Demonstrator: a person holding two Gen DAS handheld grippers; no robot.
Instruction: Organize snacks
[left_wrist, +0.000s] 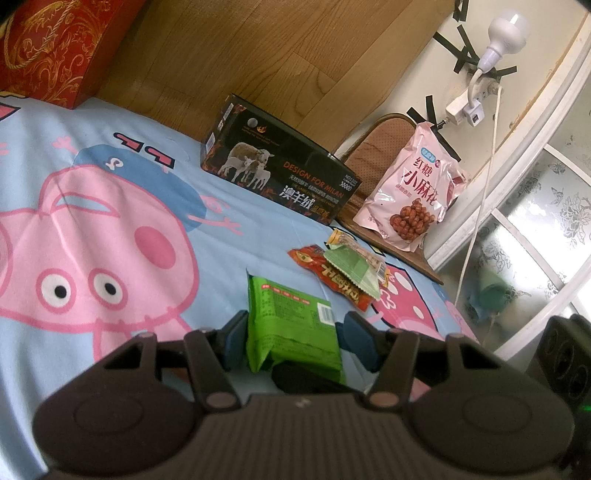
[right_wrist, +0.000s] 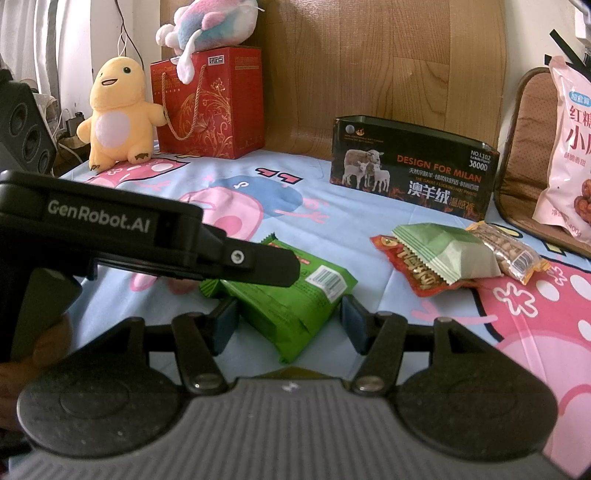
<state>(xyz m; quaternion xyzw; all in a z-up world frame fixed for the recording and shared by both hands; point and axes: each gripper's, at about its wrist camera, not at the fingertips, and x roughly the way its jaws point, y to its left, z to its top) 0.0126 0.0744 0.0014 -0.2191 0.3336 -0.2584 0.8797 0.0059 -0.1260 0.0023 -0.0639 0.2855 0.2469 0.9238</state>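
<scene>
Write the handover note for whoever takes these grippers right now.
Left gripper: seems shut on the green packet, low over the bed.
Right gripper: straddles the same packet; grip unclear.
Three more packets lie piled to the right, in front of the open black box. A pink bag leans beside it.
Done: nothing visibly sorted.
Left: all packets.

Snack packet (right_wrist: 295, 295) on bedsheet (right_wrist: 332, 210), tin (right_wrist: 413, 166) behind, snack pile (right_wrist: 450, 254) right
</scene>
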